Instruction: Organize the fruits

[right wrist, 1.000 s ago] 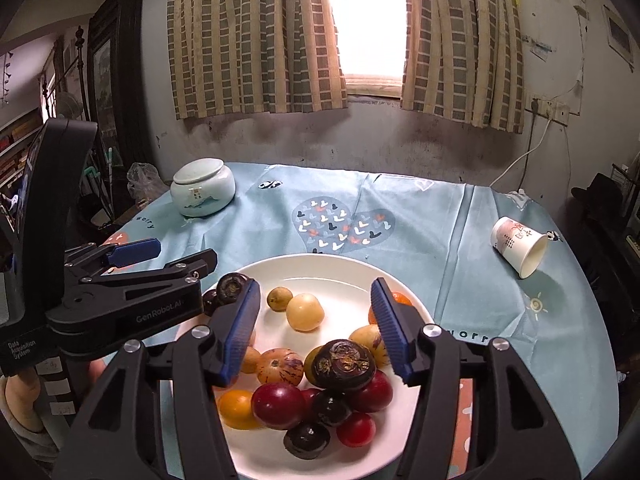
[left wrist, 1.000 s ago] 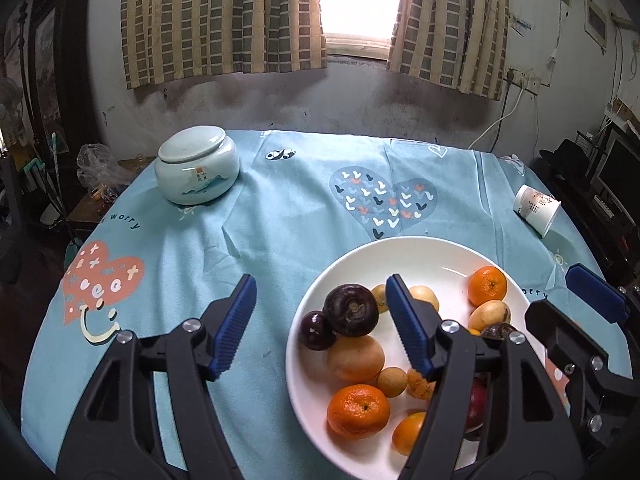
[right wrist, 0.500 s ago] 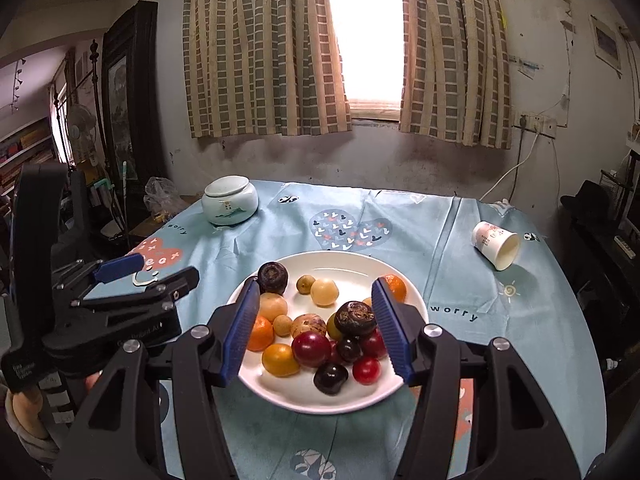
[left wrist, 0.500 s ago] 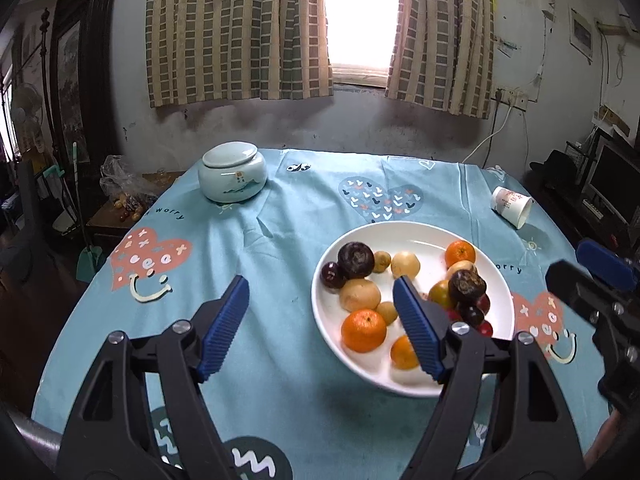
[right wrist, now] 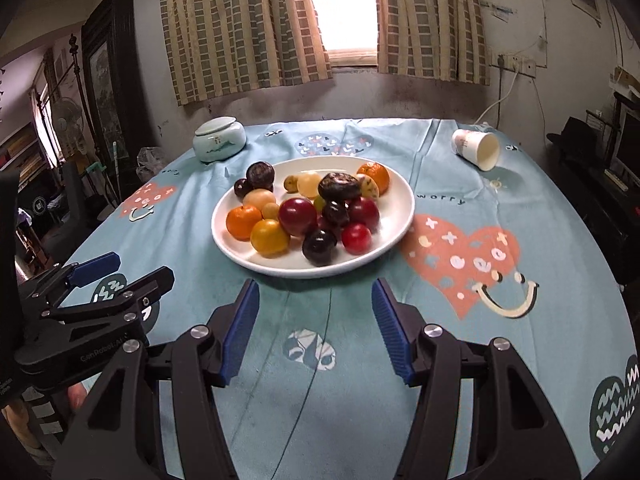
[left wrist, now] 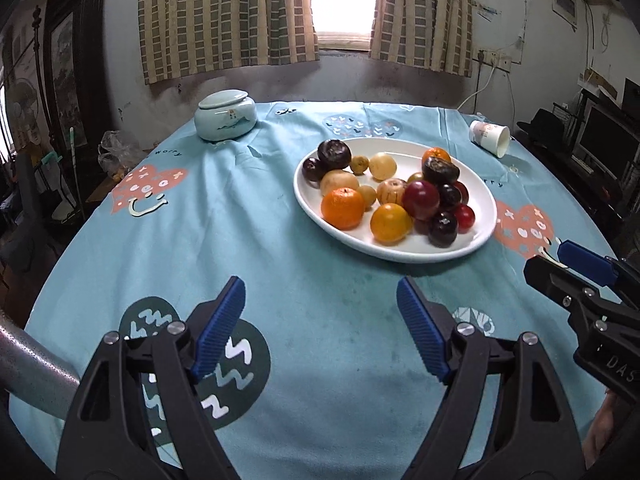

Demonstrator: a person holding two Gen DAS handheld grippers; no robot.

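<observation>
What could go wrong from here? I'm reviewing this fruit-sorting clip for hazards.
1. The fruits are heaped on a shallow white plate; pulling a lower one could send round ones rolling onto the tablecloth.
2. The paper cup lies on its side near the table's edge and might roll off if the cloth is tugged.
3. The left hand-held gripper and right hand-held gripper are close together and could collide.

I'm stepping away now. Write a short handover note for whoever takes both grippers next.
Left gripper: open, empty, over bare tablecloth short of the plate.
Right gripper: open, empty, also short of the plate.
Fruit: all piled on the white plate mid-table, with oranges, red plums and dark round fruit mixed together.
Nearby: lidded jar at the far left, paper cup tipped on its side at the far right.
Done: no sorting visible yet.
Left: nearly everything. Nothing is gripped, so start with any fruit.
</observation>
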